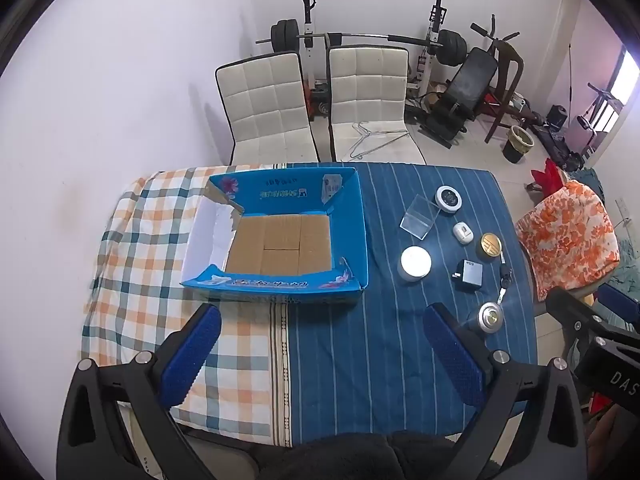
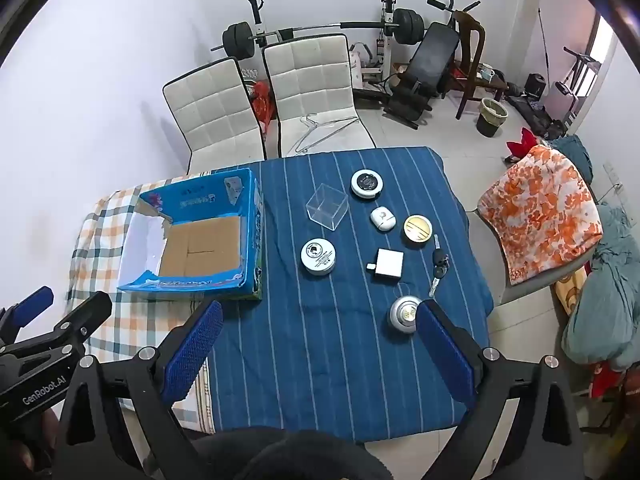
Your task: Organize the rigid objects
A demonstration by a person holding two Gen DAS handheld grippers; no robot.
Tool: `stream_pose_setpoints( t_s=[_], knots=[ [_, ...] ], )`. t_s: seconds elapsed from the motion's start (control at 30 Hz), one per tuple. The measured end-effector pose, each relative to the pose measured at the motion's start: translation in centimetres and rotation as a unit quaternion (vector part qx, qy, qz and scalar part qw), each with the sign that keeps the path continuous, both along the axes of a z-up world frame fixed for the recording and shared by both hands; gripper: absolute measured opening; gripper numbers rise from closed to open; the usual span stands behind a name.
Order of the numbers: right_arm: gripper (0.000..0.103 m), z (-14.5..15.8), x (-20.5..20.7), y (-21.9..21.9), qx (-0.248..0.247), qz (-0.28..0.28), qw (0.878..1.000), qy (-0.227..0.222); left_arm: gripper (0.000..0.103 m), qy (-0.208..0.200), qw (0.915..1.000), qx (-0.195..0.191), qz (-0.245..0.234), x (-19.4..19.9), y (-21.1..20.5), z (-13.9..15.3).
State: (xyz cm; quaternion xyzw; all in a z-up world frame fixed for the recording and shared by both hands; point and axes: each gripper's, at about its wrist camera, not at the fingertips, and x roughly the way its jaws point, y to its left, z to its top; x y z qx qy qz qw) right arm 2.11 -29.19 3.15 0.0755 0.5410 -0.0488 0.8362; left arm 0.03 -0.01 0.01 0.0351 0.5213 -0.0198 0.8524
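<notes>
Nothing had been sorted yet, judging by the layout. The blue cardboard box (image 1: 276, 236) sat empty ahead of the left gripper (image 1: 320, 356), whose jaws were spread wide with nothing between them. The right gripper (image 2: 320, 352) was likewise spread and empty. Ahead of it, on the blue striped cloth (image 2: 320, 360), lay 8 loose items: a silver puck light (image 2: 404, 314) nearest, just beside its right finger, then keys (image 2: 438, 266), a white charger (image 2: 387, 265), a white tin (image 2: 318, 257), a gold tin (image 2: 417, 229), a small white case (image 2: 382, 218), a clear plastic box (image 2: 327, 207) and a round black-faced disc (image 2: 367, 184) farthest. All 8 probably remained to be moved into the box.
</notes>
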Motion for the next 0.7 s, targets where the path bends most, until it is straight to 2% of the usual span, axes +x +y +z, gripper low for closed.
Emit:
stream_pose_setpoints(
  t_s=[0.13, 0.7],
  knots=[
    [0.099, 0.2, -0.4, -0.4, 0.011, -0.003, 1.000, -0.008, 0.103, -0.005, 1.0000, 0.000, 0.002, 0.1, 0.0, 0.0],
    [0.099, 1.3, -0.4, 0.1, 0.001, -0.001, 1.000, -0.022, 0.103, -0.013, 0.9999, -0.006, 0.000, -0.3, -0.5, 0.8]
  ],
)
